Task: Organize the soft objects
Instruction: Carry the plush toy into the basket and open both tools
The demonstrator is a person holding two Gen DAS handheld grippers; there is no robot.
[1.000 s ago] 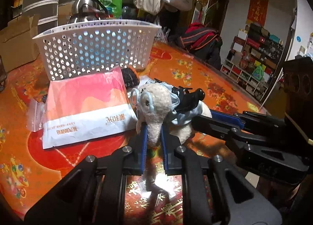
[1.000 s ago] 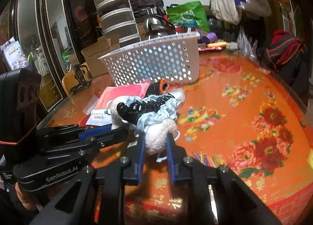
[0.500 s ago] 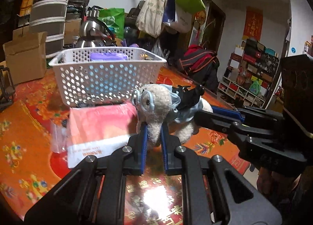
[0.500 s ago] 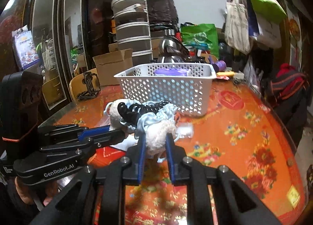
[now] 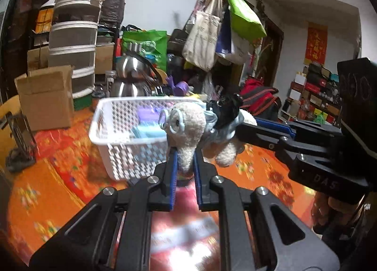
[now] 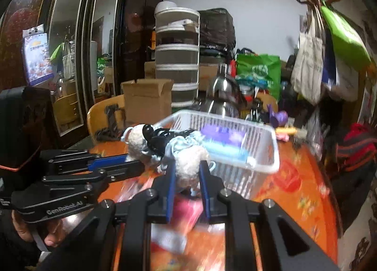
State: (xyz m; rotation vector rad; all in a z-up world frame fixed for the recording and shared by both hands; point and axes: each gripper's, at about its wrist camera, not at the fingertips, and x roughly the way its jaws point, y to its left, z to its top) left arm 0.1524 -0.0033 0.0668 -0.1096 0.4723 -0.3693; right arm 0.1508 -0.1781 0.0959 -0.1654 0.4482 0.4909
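Observation:
A cream plush elephant (image 5: 188, 125) with pale blue glasses, light blue cloth and a black piece on its back hangs in the air between both grippers. My left gripper (image 5: 185, 153) is shut on its trunk. My right gripper (image 6: 187, 172) is shut on the plush elephant's (image 6: 188, 160) woolly rear end. Each gripper also shows in the other's view, coming in from the side. Just behind the toy stands a white perforated basket (image 5: 122, 134) holding a purple and a light blue item. The basket (image 6: 261, 160) rests on the orange patterned table (image 5: 47, 176).
A pink and white packet (image 5: 186, 228) lies blurred on the table under the grippers. Behind the basket are a steel kettle (image 5: 132, 75), a cardboard box (image 5: 44, 96), stacked grey containers (image 5: 73, 42) and hanging bags (image 5: 223, 26). A hand (image 6: 30, 231) holds the left gripper.
Both grippers have lifted the plush elephant off the table and carried it toward the basket, which now sits lower and shows its inside. The packet has dropped below the grippers.

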